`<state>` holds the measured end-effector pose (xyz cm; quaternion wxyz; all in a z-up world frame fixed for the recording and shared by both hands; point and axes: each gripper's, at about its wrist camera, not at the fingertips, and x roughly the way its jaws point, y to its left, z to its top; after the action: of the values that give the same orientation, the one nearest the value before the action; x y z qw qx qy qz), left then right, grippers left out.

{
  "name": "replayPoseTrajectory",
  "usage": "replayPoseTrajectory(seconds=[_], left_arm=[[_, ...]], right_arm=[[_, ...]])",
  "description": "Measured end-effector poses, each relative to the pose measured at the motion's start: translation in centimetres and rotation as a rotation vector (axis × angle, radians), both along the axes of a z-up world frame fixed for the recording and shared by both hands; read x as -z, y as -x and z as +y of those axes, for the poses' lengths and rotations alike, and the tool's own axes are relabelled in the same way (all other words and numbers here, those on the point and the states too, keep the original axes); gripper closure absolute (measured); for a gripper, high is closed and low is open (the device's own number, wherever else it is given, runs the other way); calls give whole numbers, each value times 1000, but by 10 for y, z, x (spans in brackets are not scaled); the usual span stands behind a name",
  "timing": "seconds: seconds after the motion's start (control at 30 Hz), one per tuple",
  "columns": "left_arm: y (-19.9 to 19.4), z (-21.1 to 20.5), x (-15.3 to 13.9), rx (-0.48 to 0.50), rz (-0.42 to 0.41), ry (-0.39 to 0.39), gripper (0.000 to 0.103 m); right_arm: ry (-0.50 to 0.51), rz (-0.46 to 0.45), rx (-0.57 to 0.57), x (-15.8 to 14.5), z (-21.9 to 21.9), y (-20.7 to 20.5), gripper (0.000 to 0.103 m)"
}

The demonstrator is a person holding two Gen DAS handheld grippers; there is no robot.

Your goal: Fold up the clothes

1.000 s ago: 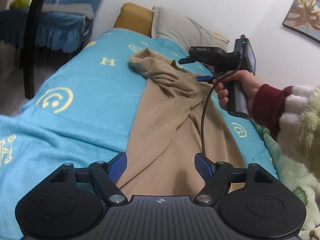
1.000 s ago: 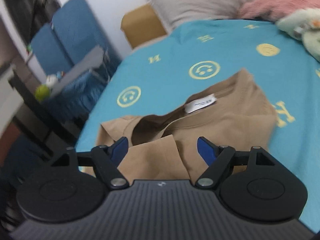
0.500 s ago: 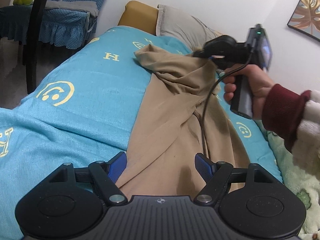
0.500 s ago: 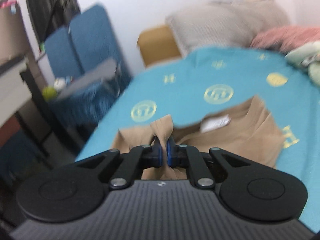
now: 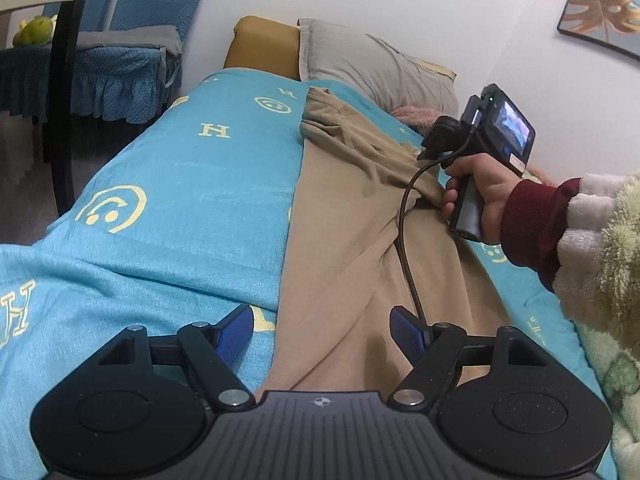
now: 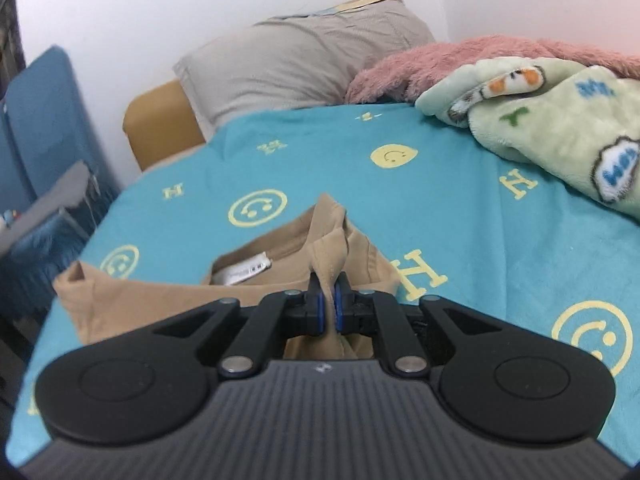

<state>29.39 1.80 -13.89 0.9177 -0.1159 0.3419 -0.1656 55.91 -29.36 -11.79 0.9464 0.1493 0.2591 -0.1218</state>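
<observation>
The right gripper (image 6: 328, 307) is clamped on a bunched fold of the tan shirt (image 6: 280, 276); its blue pads (image 6: 318, 308) press the cloth from both sides, and the pinched fabric stands up in a small peak just beyond the fingertips. Seen from the left wrist camera, the same tool sits at the right of the shirt, held by a hand (image 5: 486, 196) in a dark red cuff (image 5: 532, 224) under a fluffy pale sleeve (image 5: 600, 248), with a black cable (image 5: 404, 240) looping down from it across the cloth.

The left gripper (image 5: 322, 332) is spread wide, gripping nothing. Its blue pads (image 5: 236, 334) hang over the near end of the shirt, the left one above the blanket, the right one above tan fabric; whether they touch cannot be told.

The shirt lies lengthwise on the teal blanket (image 5: 192, 184), which is printed with yellow smileys and letter H marks. Its near part lies fairly flat, while the far part is creased and drawn toward the right gripper. In the right wrist view the collar faces the camera with a white label (image 6: 242, 274) inside it.

Farther off, a grey pillow (image 6: 304, 60) leans at the head of the bed beside a mustard headboard (image 5: 262, 46). A pink plush throw (image 6: 460, 64) and a green fleece blanket (image 6: 560, 120) lie at the far right. At the far left stands a blue chair (image 5: 120, 64). A leaf picture (image 5: 604, 0) hangs on the wall at upper right.
</observation>
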Motion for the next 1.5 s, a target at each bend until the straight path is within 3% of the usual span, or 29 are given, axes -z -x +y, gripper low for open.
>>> replayPoseTrajectory(seconds=[0.1,0.17,0.23,0.27,0.43,0.63,0.9,1.1,1.2,1.33,1.5], left_arm=[[0,-2,-2,2,-11,-16,26],[0,-5,-3,10,-30,-36,26],[1,-8,-4,19,-53,-58,26],[1,-10,-4,21,-62,-69,26],[6,-21,-9,34,-118,-120,26],[29,-28,-24,41,-162,-162,26],[73,-6,-53,14,-188,-209,26],[102,25,-62,-40,-36,-236,24],[111,49,-60,-115,50,-159,24],[108,86,-51,-236,180,16,23],[97,106,-28,-342,327,79,25]], right_arm=[[-25,-14,-19,-9,-3,1,88],[-29,-26,-44,-19,-3,9,73],[-12,-55,-79,-33,-1,24,26],[0,-73,-89,-40,-1,34,17],[8,-92,-142,-77,0,92,17],[-3,-120,-190,-115,11,199,17],[-33,-102,-271,-134,45,353,17],[-67,-89,-257,-124,45,421,17],[-138,-86,-248,-119,35,432,17],[-184,-75,-236,-110,28,432,17],[-254,-55,-212,-101,18,430,17]])
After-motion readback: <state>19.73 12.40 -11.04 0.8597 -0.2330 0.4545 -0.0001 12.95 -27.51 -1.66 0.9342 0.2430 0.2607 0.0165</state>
